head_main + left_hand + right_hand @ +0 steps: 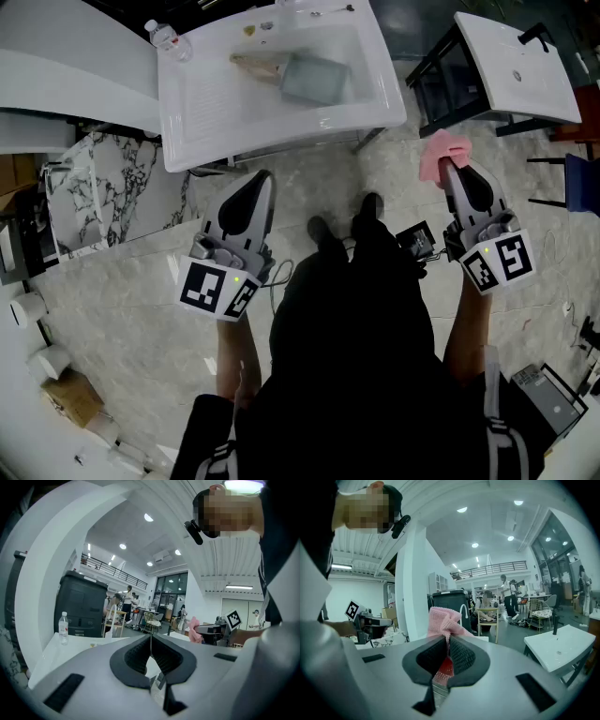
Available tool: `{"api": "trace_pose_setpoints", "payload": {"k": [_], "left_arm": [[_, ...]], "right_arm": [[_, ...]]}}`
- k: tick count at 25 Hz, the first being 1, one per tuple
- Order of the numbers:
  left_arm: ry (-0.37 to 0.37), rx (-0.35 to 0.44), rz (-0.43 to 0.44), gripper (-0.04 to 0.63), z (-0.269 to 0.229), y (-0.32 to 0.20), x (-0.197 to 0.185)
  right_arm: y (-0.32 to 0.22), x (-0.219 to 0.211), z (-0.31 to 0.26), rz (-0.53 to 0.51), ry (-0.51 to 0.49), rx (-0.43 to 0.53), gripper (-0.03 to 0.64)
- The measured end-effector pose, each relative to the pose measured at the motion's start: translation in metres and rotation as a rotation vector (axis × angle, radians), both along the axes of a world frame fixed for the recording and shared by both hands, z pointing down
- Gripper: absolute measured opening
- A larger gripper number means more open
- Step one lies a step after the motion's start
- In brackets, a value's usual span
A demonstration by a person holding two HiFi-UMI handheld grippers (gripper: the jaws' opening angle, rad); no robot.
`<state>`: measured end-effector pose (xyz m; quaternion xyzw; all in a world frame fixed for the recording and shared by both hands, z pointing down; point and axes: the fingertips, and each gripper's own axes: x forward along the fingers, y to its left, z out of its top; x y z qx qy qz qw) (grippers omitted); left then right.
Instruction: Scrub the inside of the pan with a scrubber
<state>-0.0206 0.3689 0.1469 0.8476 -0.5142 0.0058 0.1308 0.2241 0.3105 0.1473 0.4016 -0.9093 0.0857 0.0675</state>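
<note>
Holding: my right gripper [448, 169] is clenched on the pink scrubber [442, 152], right of centre in the head view. In its own view the knitted fabric bunches out above the jaws and only a narrow fold sits pinched between them.
Other side: my left gripper [262, 176] is clamped shut on nothing, its jaws meeting with no gap, left of centre in the frame.
Pan: the pan [314, 80] lies in the white sink [197, 131] at the top centre of the frame. Its wooden handle [255, 66] points toward the upper left, and it is well apart from both grippers.
Stage: I judge scrubbing has not begun, because the scrubber hangs over the marble floor [141, 281] and not over the sink.
Risk, grip: with so little fabric pinched, pressing hard on the pan could drag the scrubber out of the jaws.
Risk, pan: nothing steadies it, so a sideways stroke could push it around the sink unless I open the left gripper and take the handle.
Risk, bottle: a water bottle [169, 39] lies at the sink's upper-left corner. A wide reach for the handle could knock it off.
</note>
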Motion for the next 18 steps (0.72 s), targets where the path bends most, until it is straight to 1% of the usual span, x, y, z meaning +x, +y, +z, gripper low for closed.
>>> {"api": "trace_pose_setpoints", "payload": {"k": [4, 8, 12, 15, 18], "left_arm": [[-0.004, 0.002, 0.008, 0.035, 0.0, 0.006, 0.0], [0.007, -0.016, 0.019, 0.035, 0.008, 0.015, -0.001], [0.041, -0.033, 0.03, 0.035, 0.012, 0.011, 0.0], [0.04, -0.039, 0.026, 0.035, 0.018, 0.0, 0.002], [0.033, -0.042, 0.008, 0.035, 0.021, -0.021, 0.003]], "right_arm": [[0.004, -0.004, -0.002, -0.005, -0.008, 0.009, 0.035], [0.012, -0.009, -0.004, -0.007, -0.07, -0.007, 0.037], [0.013, -0.015, 0.0, -0.03, -0.044, -0.027, 0.038], [0.002, -0.017, 0.005, -0.046, -0.02, -0.037, 0.038], [-0.024, -0.019, 0.01, -0.062, -0.017, -0.039, 0.038]]}}
